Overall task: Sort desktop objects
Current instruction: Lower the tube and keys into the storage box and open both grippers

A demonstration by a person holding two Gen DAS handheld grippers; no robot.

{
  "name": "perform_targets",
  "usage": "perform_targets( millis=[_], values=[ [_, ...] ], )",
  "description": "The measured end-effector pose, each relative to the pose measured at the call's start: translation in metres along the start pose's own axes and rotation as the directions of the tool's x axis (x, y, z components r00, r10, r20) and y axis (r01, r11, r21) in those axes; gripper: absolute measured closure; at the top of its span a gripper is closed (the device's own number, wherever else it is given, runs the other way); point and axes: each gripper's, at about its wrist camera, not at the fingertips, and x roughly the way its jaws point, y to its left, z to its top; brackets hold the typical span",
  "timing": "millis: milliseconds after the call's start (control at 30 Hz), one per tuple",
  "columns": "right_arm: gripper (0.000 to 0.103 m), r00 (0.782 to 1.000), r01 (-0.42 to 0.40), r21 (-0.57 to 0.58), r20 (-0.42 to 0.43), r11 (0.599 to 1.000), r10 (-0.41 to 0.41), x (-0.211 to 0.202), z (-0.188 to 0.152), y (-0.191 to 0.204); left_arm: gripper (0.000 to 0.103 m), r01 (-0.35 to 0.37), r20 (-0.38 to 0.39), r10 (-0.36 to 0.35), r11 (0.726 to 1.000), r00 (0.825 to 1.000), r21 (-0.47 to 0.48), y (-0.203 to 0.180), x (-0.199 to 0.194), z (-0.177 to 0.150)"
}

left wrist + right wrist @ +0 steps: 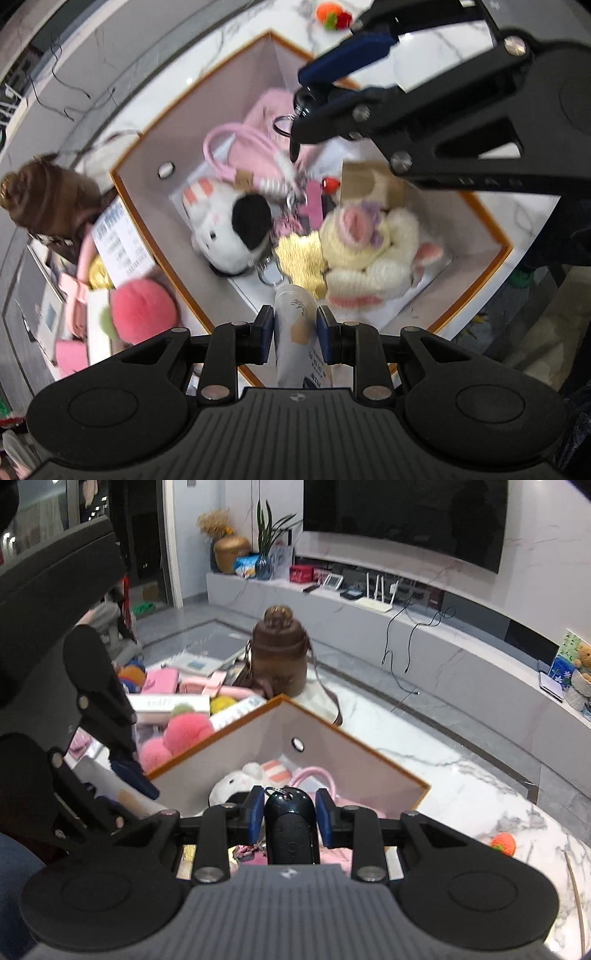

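Note:
An open orange-edged box [151,144] on the marble table holds plush toys, a pink bag [251,147] and keychains; it also shows in the right wrist view [351,760]. My left gripper [294,325] is shut on a clear tube with printed labels [297,332], held over the box's near edge. My right gripper [291,810] is shut on a black key fob with a ring [291,823] and hovers above the box. The right gripper also shows in the left wrist view [314,96], over the pink bag.
A brown bottle [279,653] stands beyond the box. Pink pompoms [184,731], pink cases and papers lie left of the box. An orange and red plush toy [332,14] lies on the marble [461,786] right of it. A TV bench runs along the far wall.

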Motion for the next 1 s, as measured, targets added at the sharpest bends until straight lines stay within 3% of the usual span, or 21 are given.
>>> perform_targets(
  millis=[267,400,567,667,800,1000],
  values=[
    [0.071,0.997,-0.001,-0.005,-0.071,1.0,0.001,0.033,-0.006,0.002,0.074,0.019,-0.086,-0.019,1.0,0.996,0.005,-0.005,0.04,-0.008],
    [0.071,0.996,0.012,-0.01,-0.091,1.0,-0.013,0.045,-0.006,0.0,0.074,-0.015,-0.129,0.016,1.0,0.992,0.006,-0.004,0.055,-0.01],
    [0.071,0.993,0.021,-0.012,-0.119,1.0,-0.022,0.056,-0.01,-0.003,0.073,-0.007,-0.162,0.007,1.0,0.987,-0.002,-0.004,0.068,-0.016],
    [0.07,0.991,0.038,-0.009,-0.127,0.999,-0.039,0.059,-0.013,-0.004,0.065,-0.027,-0.167,0.028,1.0,0.986,0.005,-0.004,0.068,-0.016],
    [0.062,0.993,0.044,-0.01,-0.114,0.999,-0.044,0.055,-0.013,-0.003,0.03,-0.006,-0.128,0.004,1.0,0.992,-0.016,-0.003,0.058,-0.018],
    [0.059,0.995,0.046,-0.008,-0.083,0.999,-0.047,0.044,-0.012,-0.002,0.03,-0.034,-0.102,0.033,0.999,0.994,-0.008,-0.005,0.043,-0.02]
  ],
)
